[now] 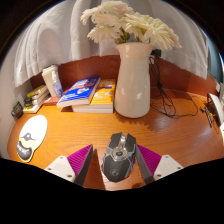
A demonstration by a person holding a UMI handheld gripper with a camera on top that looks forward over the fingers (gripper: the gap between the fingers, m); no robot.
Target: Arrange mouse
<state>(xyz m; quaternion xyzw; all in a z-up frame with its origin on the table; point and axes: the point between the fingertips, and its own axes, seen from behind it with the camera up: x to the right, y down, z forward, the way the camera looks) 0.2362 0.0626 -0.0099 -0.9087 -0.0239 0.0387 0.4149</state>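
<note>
A dark gaming mouse with grey trim lies on the wooden table, pointing away from me. It stands between the fingers of my gripper. The right finger lies close against its side. A strip of bare wood shows between the mouse and the left finger, so the gripper is open around it. A light mouse pad with a wrist rest lies on the table to the left, beyond the left finger.
A white vase of pale flowers stands just beyond the mouse. A stack of books lies to its left, with small items further left. Dark cables run along the right.
</note>
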